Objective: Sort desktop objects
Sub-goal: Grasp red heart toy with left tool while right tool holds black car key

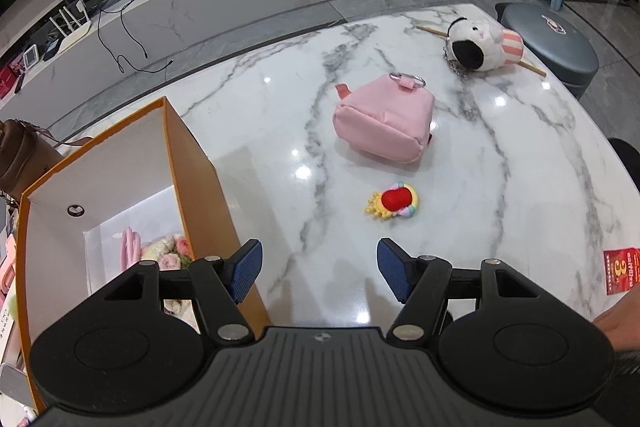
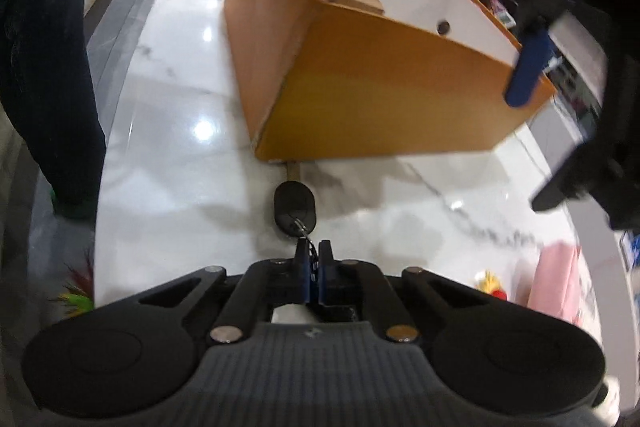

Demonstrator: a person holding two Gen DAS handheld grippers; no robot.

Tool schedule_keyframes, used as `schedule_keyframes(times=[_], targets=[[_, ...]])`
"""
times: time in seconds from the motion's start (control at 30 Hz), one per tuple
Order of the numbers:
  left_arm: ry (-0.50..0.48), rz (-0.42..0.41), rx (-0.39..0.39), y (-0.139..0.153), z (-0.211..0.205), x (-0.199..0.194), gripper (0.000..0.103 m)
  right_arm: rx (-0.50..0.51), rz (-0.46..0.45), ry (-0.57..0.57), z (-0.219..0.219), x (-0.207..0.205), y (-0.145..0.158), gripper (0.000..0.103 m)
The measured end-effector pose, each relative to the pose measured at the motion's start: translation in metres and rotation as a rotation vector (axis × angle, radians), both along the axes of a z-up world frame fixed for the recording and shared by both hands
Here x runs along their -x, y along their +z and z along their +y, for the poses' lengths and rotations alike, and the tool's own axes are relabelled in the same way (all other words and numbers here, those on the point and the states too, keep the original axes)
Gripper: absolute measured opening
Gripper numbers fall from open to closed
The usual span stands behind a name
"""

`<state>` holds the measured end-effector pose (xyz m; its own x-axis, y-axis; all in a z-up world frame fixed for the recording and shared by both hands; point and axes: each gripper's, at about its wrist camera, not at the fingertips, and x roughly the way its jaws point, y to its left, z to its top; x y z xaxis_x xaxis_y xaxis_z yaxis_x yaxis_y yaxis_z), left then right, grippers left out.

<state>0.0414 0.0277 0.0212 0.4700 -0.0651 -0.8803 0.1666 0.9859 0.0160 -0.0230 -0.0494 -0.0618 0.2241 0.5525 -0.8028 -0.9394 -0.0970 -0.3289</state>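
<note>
Orange box, near left, holds pink flowers. Left gripper spread, empty; right gripper pinching key ring.

The right gripper is pinching the ring of a black key lying on the marble desk, just before the near corner of the orange box.

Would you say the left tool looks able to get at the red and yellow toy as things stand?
Probably yes: the left tool is open with nothing between its fingers, and the toy lies just ahead on bare table, apart from the pink pouch.
</note>
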Motion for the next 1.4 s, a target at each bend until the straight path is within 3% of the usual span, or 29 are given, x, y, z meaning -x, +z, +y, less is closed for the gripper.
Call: schedule_keyframes(times=[0.2, 0.43, 0.53, 0.63, 0.77, 0.87, 0.97, 1.07, 1.1, 1.4], targets=[[-0.006, 0.025, -0.007, -0.012, -0.014, -0.001, 0.075, 0.041, 0.085, -0.191, -0.034, -0.03, 0.011, 0.004], [0.008, 0.017, 0.012, -0.03, -0.038, -0.019, 0.075, 0.006, 0.215, -0.484, -0.079, -0.081, 0.017, 0.004], [0.033, 0.042, 0.061, -0.041, -0.041, -0.034, 0.075, -0.04, 0.304, -0.615, -0.103, -0.104, 0.021, 0.004], [0.003, 0.057, 0.088, -0.048, -0.046, -0.045, 0.075, -0.058, 0.335, -0.698, -0.118, -0.119, 0.018, 0.004], [-0.12, 0.075, 0.01, -0.054, -0.063, -0.057, 0.075, -0.084, 0.375, -0.714, -0.127, -0.126, 0.02, 0.004], [-0.159, 0.1, -0.01, -0.062, -0.069, -0.066, 0.075, -0.082, 0.375, -0.711, -0.126, -0.126, 0.02, 0.004], [-0.15, 0.135, -0.02, -0.071, -0.072, -0.072, 0.073, -0.083, 0.375, -0.713, -0.125, -0.126, 0.02, 0.004], [-0.128, 0.157, -0.014, -0.078, -0.073, -0.073, 0.054, -0.084, 0.374, -0.713, -0.126, -0.128, 0.021, 0.004], [-0.121, 0.158, -0.018, -0.079, -0.074, -0.073, 0.053, -0.084, 0.374, -0.712, -0.126, -0.129, 0.021, 0.004], [-0.112, 0.141, -0.017, -0.08, -0.076, -0.076, 0.056, -0.089, 0.369, -0.71, -0.127, -0.134, 0.019, 0.004]])
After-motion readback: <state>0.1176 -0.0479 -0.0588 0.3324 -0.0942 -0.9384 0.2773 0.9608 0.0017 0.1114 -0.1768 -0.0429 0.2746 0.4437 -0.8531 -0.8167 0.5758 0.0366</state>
